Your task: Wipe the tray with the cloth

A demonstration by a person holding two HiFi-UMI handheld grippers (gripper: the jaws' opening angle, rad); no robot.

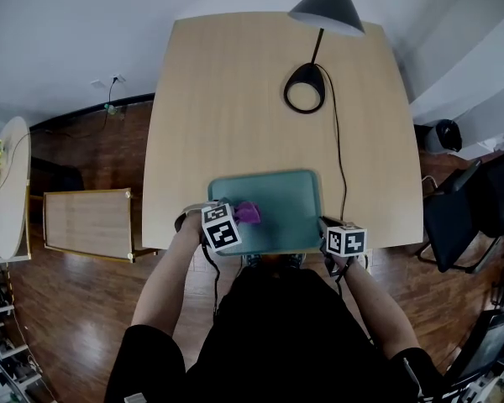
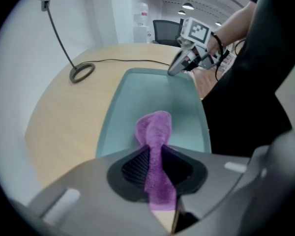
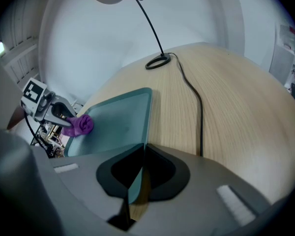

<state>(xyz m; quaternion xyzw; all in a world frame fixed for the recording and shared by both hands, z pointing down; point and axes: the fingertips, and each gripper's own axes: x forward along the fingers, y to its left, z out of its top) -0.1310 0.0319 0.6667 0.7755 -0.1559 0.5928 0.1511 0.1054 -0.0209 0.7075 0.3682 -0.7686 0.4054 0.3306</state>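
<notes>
A teal tray lies at the near edge of the wooden table. My left gripper is shut on a purple cloth, whose bunched end rests on the tray floor near its left front corner. My right gripper is shut on the tray's rim at the near right corner; the left gripper view shows it clamped on that corner. Seen from the right gripper view, the left gripper holds the cloth low over the tray.
A black desk lamp stands at the back of the table, base ring and shade, with its cable running down the table's right side past the tray. A black chair stands to the right on the wooden floor.
</notes>
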